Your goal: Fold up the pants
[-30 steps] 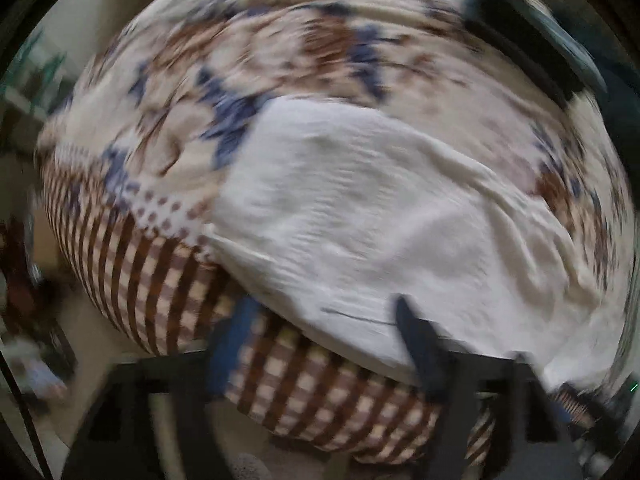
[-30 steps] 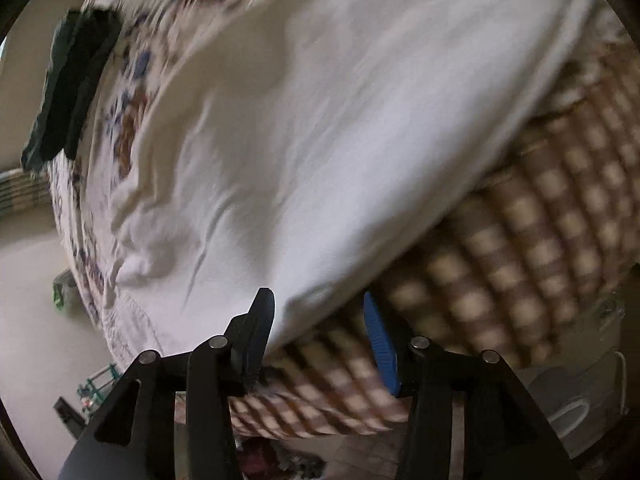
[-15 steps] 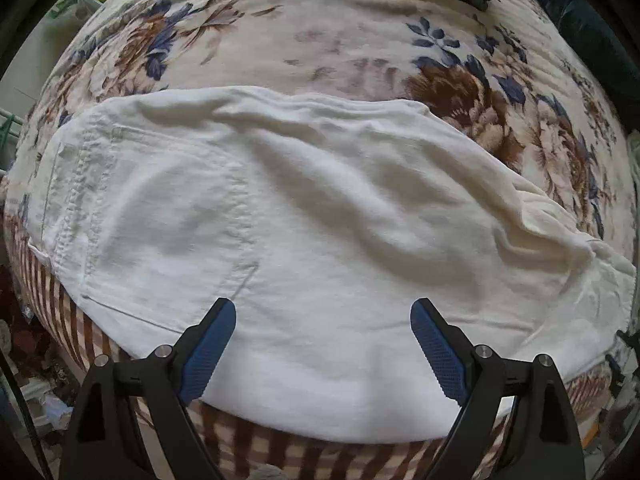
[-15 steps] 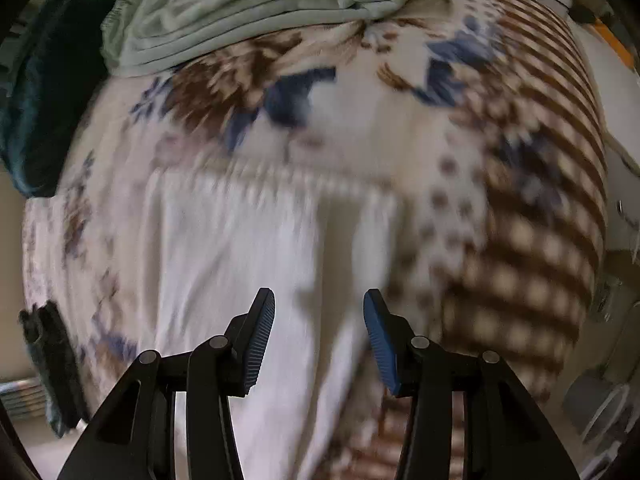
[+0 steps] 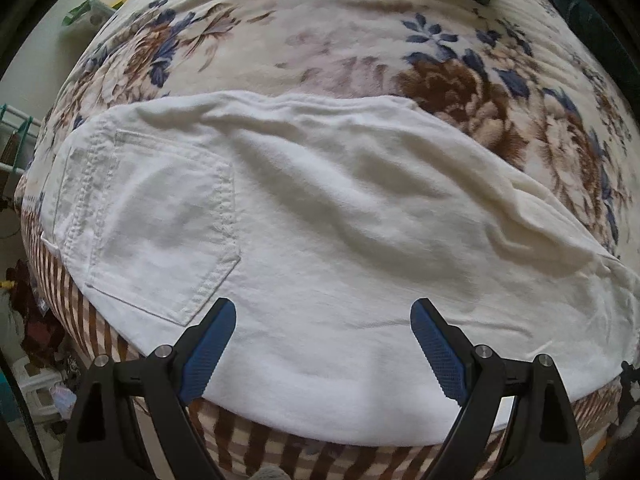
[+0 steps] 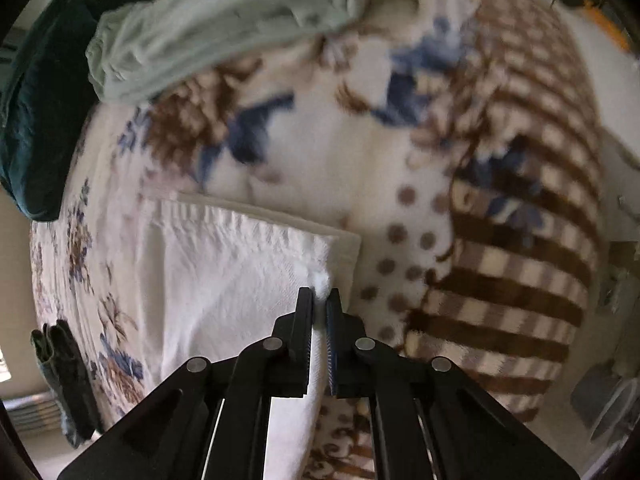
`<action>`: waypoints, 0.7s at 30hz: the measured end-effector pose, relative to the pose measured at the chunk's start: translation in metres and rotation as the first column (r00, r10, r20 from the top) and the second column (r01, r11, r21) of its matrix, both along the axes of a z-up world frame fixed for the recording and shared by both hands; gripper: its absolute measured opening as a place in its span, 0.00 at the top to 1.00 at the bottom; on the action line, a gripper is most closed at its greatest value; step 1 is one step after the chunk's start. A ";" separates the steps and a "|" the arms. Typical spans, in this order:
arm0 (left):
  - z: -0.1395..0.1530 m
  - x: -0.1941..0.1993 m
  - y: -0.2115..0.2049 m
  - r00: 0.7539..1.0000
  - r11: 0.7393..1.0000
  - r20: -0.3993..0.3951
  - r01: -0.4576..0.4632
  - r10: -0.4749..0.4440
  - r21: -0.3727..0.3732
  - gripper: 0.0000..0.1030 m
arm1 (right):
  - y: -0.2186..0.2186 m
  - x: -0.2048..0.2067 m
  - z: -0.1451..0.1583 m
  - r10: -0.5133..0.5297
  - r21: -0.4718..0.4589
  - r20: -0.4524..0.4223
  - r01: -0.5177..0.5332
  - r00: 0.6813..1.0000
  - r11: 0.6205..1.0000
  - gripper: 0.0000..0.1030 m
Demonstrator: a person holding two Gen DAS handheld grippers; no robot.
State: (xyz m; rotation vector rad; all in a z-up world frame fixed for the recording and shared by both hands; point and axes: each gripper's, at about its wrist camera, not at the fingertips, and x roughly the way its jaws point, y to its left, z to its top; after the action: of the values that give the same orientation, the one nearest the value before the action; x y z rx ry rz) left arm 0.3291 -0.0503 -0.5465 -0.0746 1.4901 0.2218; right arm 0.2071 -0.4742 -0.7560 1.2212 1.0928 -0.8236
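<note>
White pants (image 5: 320,240) lie flat across a floral blanket (image 5: 360,52) on a bed, back pocket (image 5: 160,232) at the left. The left tool (image 5: 322,332) hovers above the near edge of the pants, its blue-padded fingers spread wide, gripping nothing. The right tool (image 6: 320,300) is clenched on a corner of the pants (image 6: 224,272). A folded pale green garment (image 6: 216,28) lies far beyond.

white pants (image 5: 320,240): 1 | floral blanket (image 5: 360,48): 1 | green garment (image 6: 224,28): 1 | tongs: 2
</note>
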 end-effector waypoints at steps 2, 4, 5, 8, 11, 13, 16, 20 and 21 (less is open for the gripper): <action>-0.003 0.000 0.000 1.000 1.000 -0.008 -0.007 0.007 -0.008 0.13 | -0.005 0.006 -0.014 0.077 0.039 -0.016 -0.076 0.997 0.996 0.91; -0.002 -0.003 -0.004 1.000 1.000 -0.007 0.000 0.000 -0.018 0.13 | -0.007 0.006 -0.010 0.099 0.046 -0.011 -0.098 0.995 0.994 0.88; -0.002 -0.004 -0.009 1.000 1.000 -0.004 0.010 -0.010 -0.021 0.13 | -0.007 0.005 -0.003 0.095 0.037 -0.027 -0.094 0.995 0.995 0.83; 0.004 -0.005 -0.015 0.999 0.999 0.014 0.039 -0.038 -0.036 0.13 | 0.004 0.007 0.021 0.137 0.002 -0.053 -0.137 0.989 0.991 0.77; 0.013 0.001 -0.021 0.997 0.997 0.047 0.057 -0.054 -0.048 0.13 | 0.059 0.049 0.038 0.367 0.023 -0.050 -0.366 0.929 0.930 0.51; 0.018 0.011 -0.017 0.996 0.996 0.072 0.059 -0.055 -0.062 0.13 | 0.116 0.087 0.040 0.556 0.056 -0.020 -0.554 0.831 0.830 0.49; 0.017 0.025 -0.004 0.996 0.995 0.076 0.050 -0.043 -0.089 0.13 | 0.218 0.145 0.039 0.778 0.096 0.035 -0.776 0.628 0.623 0.49; 0.017 0.034 0.026 0.997 0.995 0.071 -0.005 0.012 -0.104 0.13 | 0.317 0.216 0.040 0.877 0.139 0.177 -0.893 0.448 0.428 0.49; 0.016 0.036 0.037 0.998 0.995 0.063 -0.019 0.026 -0.100 0.13 | 0.336 0.233 0.040 0.886 0.150 0.204 -0.907 0.417 0.392 0.49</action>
State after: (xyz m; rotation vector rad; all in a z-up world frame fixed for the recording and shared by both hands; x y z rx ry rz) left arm 0.3651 -0.0138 -0.5306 -0.1773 1.4362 0.1617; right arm 0.4401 -0.1382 -0.7160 0.6223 1.5712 0.2509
